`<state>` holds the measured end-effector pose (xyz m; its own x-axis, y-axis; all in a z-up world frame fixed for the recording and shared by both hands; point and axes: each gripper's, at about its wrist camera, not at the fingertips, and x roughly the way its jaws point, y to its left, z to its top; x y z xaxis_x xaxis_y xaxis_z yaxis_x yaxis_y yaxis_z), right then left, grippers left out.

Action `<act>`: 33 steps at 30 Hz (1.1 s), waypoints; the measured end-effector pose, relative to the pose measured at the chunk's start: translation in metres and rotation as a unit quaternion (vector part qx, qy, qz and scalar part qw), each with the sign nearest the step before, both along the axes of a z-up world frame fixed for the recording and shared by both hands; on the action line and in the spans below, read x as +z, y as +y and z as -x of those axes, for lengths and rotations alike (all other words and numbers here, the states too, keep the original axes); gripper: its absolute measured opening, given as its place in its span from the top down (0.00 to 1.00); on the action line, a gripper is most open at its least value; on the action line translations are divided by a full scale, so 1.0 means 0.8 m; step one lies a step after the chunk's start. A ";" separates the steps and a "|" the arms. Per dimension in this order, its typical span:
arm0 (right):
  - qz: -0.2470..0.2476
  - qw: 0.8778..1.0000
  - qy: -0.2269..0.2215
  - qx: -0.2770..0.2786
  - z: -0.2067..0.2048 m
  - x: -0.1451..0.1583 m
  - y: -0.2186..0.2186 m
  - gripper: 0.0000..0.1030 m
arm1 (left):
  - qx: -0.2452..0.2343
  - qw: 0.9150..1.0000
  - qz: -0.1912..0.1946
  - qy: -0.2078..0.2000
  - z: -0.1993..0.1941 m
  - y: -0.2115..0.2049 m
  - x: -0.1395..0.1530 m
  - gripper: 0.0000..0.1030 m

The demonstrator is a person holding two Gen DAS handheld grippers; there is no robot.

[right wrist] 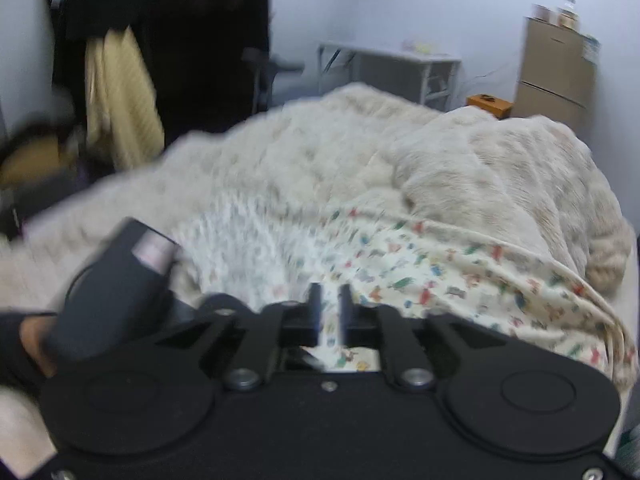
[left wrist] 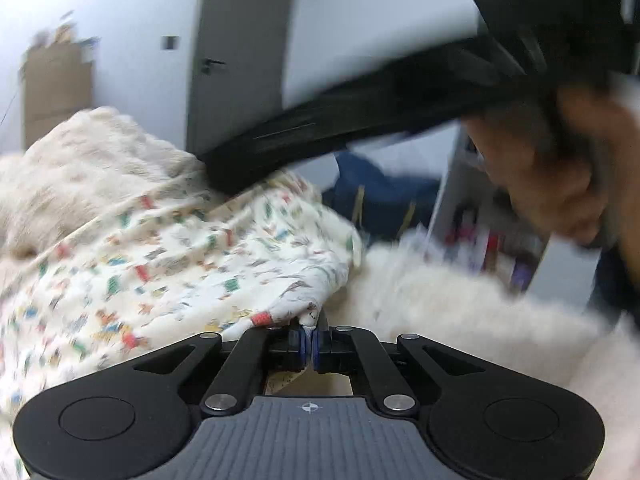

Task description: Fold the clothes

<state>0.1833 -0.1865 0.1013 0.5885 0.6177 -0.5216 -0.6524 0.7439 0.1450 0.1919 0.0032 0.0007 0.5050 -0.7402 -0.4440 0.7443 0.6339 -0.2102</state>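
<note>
**Printed garment pinched at one corner on the fleece-covered bed**

The landmark is the fluffy blanket [right wrist: 460,160], a thick cream plush with a long, soft pile, heaped in rounded folds over the bed. Draped against the near side of that blanket lies the printed garment [left wrist: 192,248], a thin, smooth cream cloth scattered with small red, green, blue and orange figures. A corded hem runs along its upper edge where it meets the plush. The cloth falls in shallow creases and tapers to a bunched white corner at the point nearest the left camera.

The left gripper [left wrist: 309,340] is pressed together on that corner: its two blue-padded fingers stand almost touching, with a small tuft of the garment sticking up between the pads. Its black linkage arms are drawn inward.

The right gripper [right wrist: 329,304] stands partly spread, with a clear gap between its two dark, flat fingers. Printed cloth shows through the gap and beneath the fingers, but the picture is blurred and no pad can be seen pressing on it; nothing appears pinched. In the left view this gripper's black body crosses above the garment, gripped by a hand [left wrist: 560,172].

Beyond the blanket, against the pale wall, stands a stack of brown cardboard boxes [right wrist: 554,68], and a light metal-framed table [right wrist: 400,68] sits behind the bed.
</note>
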 end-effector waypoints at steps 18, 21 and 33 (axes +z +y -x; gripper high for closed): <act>-0.483 0.786 0.288 -0.258 -0.073 -0.297 -0.251 0.44 | 0.013 0.990 0.133 0.035 0.020 0.044 -0.038 1.00; -0.526 0.756 0.244 -0.303 -0.096 -0.300 -0.263 0.65 | 0.012 0.982 0.183 0.053 0.019 0.061 -0.038 1.00; -0.413 0.823 0.114 -0.372 -0.041 -0.167 -0.324 0.81 | -0.042 0.993 0.106 -0.030 0.074 0.021 -0.002 1.00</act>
